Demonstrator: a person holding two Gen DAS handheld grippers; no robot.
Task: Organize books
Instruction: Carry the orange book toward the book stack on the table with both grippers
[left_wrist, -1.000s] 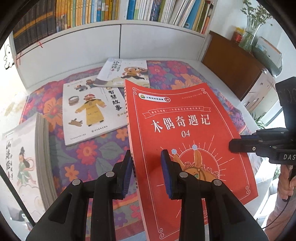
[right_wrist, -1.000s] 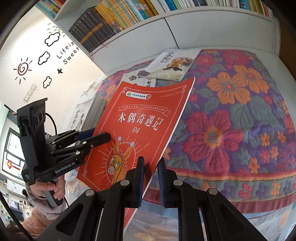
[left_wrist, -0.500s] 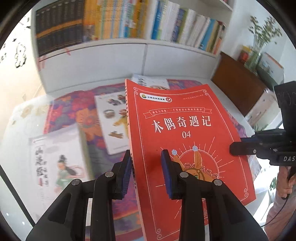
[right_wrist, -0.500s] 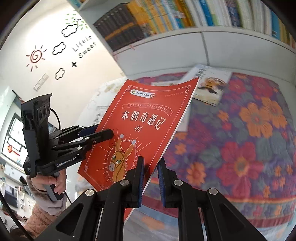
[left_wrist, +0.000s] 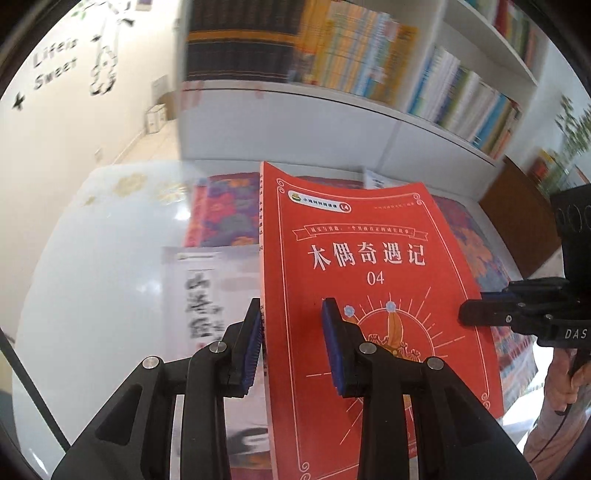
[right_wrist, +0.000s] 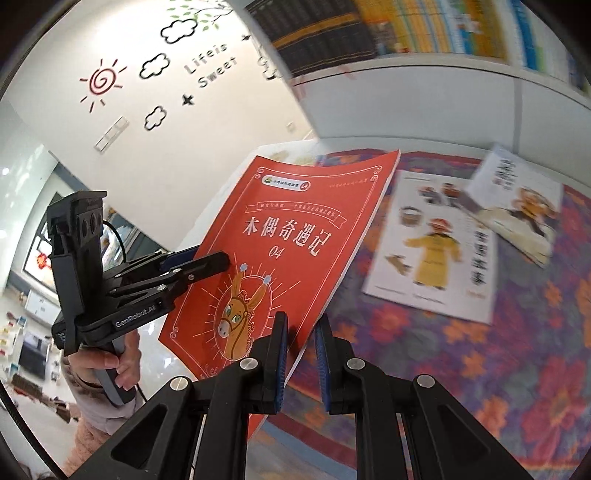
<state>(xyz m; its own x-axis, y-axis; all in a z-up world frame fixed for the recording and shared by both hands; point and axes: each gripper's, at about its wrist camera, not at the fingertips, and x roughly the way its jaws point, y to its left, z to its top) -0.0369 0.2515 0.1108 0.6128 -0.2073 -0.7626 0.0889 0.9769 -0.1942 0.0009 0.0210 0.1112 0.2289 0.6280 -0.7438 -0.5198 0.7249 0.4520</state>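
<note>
A thin red book (left_wrist: 369, 280) with white Chinese title and "04" hangs in the air, cover up, tilted over the table. My left gripper (left_wrist: 291, 347) is shut on its spine edge near the lower corner. My right gripper (right_wrist: 301, 354) is shut on the opposite long edge, and it shows in the left wrist view (left_wrist: 480, 317) at the right. The left gripper (right_wrist: 207, 264) appears in the right wrist view, gripped by a hand. Below the red book (right_wrist: 295, 243) lies a blurred white book (left_wrist: 207, 295).
Two white picture books (right_wrist: 432, 247) (right_wrist: 517, 203) lie on the floral cloth (right_wrist: 480, 350). A white bookshelf (left_wrist: 369, 122) packed with upright books runs along the back. A wooden cabinet (left_wrist: 517, 214) stands at the right. The wall (right_wrist: 184, 74) with stickers is at the left.
Both grippers have carried the red book leftward and a little up, toward the wall side. The white book stack now sits under its left edge; both grips are unchanged.
</note>
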